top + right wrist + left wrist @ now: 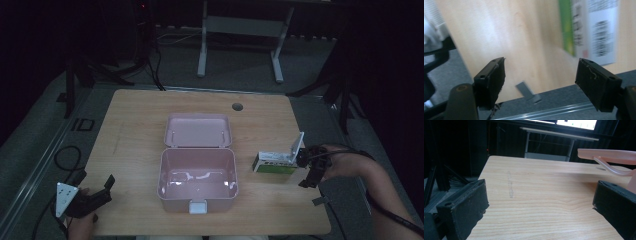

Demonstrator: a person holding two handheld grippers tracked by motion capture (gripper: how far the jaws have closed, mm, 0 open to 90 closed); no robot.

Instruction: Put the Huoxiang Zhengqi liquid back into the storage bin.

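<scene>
An open pink lunch box (197, 186) sits mid-table with its lid (198, 130) laid back behind it; it looks empty. To its right lies a small green and white carton (272, 163), whose barcode side fills the upper right of the right gripper view (594, 27). My right gripper (311, 176) hovers just off the carton's right end, open, its jaws wide apart and holding nothing (540, 75). My left gripper (95, 181) rests at the table's front left corner, open over bare wood (539, 202). The pink lid's edge (609, 155) shows at the upper right of the left gripper view.
A grey strip of tape (320, 201) lies at the table's front right edge, also in the right gripper view (527, 92). A round cable hole (237, 106) sits near the far edge. Desk legs and cables stand on the floor beyond.
</scene>
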